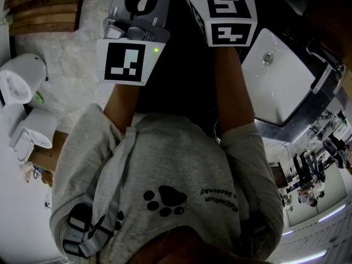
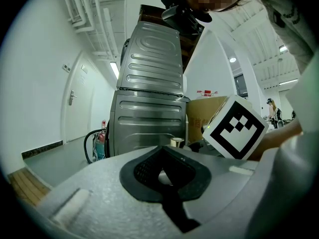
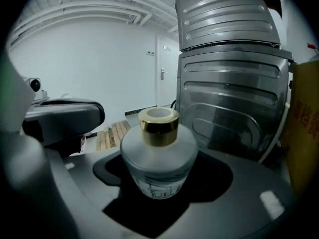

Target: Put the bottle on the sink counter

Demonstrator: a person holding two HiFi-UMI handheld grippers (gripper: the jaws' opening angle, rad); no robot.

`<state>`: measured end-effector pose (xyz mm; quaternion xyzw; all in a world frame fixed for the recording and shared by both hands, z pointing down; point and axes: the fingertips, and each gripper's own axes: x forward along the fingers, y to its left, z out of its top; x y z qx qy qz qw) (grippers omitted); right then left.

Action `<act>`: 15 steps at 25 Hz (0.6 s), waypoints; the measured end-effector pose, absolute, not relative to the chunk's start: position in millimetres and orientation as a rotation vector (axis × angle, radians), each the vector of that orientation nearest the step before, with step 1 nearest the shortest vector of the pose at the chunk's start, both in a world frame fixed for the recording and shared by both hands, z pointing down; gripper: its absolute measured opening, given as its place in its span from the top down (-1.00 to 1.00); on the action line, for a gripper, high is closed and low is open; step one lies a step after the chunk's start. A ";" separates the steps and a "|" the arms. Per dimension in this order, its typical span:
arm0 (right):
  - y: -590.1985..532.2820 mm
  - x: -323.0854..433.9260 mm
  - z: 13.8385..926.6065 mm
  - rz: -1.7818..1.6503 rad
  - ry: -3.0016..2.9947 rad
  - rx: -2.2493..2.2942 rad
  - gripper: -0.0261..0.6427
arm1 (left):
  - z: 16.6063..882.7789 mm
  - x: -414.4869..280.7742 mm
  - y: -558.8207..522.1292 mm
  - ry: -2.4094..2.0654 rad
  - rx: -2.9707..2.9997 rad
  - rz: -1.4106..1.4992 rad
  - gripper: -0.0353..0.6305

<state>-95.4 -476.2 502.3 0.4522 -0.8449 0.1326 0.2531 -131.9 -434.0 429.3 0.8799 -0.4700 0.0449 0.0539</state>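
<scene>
Stainless steel is filling most of what I am seeing ahead: two stacked appliances [image 3: 229, 83], likely laundry machines. Off to my right, the white sink [image 1: 275, 76] is sitting in its metal-edged counter [image 1: 269, 128], well apart from both tools. My left gripper [image 2: 164, 176] is riding with its jaws together, carrying nothing. My right gripper [image 3: 159, 185] is clamping the frosted glass bottle [image 3: 158, 156] upright by its lower body, with the gold cap [image 3: 158, 125] pointing up. The pickup is looking done. I am judging that carrying the bottle across to the counter surface, setting it down and letting go are all left.
</scene>
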 end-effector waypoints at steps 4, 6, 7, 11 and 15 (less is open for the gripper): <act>-474.2 -94.8 501.1 0.361 -2.299 1.246 -0.08 | 429.9 -132.1 -426.3 -1.420 2.670 0.160 0.89; -475.3 -93.7 497.3 0.369 -2.331 1.268 -0.13 | 429.5 -132.8 -423.5 -1.416 2.669 0.166 0.89; -476.0 -92.7 494.4 0.380 -2.350 1.281 -0.21 | 428.5 -133.4 -422.4 -1.417 2.668 0.164 0.89; -469.7 -83.6 483.0 0.354 -2.346 1.297 -0.31 | 422.9 -133.7 -414.8 -1.416 2.666 0.158 0.89; -454.5 -74.2 469.3 0.354 -2.351 1.322 -0.31 | 420.1 -133.5 -406.2 -1.431 2.673 0.168 0.89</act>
